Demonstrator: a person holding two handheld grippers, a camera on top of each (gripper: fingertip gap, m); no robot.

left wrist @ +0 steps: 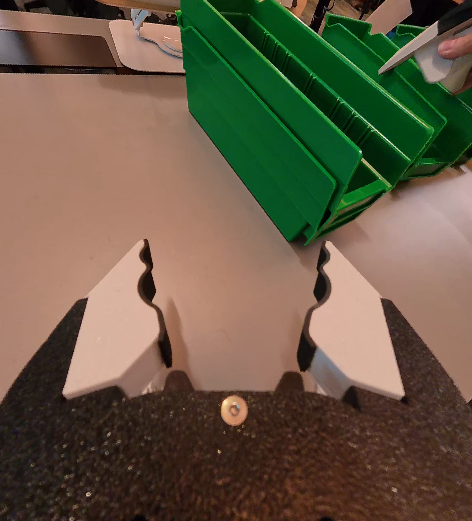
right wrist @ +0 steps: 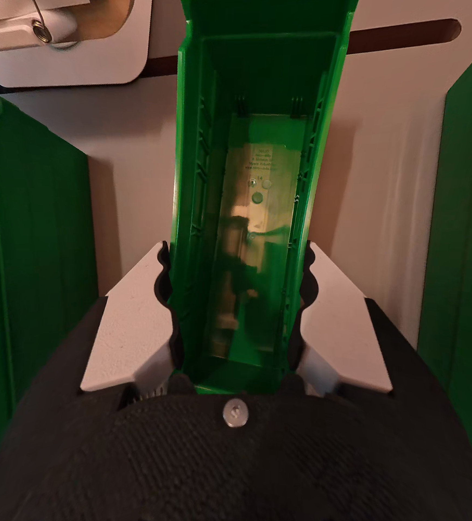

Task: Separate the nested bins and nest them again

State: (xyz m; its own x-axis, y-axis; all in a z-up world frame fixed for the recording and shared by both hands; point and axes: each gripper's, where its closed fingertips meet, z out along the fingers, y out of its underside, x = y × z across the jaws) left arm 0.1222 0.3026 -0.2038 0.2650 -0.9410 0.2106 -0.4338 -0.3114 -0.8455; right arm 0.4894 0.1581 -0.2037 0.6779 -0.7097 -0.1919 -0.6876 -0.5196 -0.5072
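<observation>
The right tongs (right wrist: 237,307) straddle the narrow green plastic bin (right wrist: 257,197), apparently clamping its walls; slippery walls could slide free. The left tongs (left wrist: 235,304) hang released above the beige desk (left wrist: 88,169), so the nested green bin stack (left wrist: 271,127) is unsteadied and could tip.

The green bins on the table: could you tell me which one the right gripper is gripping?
The narrow bin between the right gripper's fingers, its open inside facing the camera. The bins either side, left and right, stand apart, untouched.

4 green bins (left wrist: 271,135); 2 claws (left wrist: 235,304); 1 table (left wrist: 74,169).
</observation>
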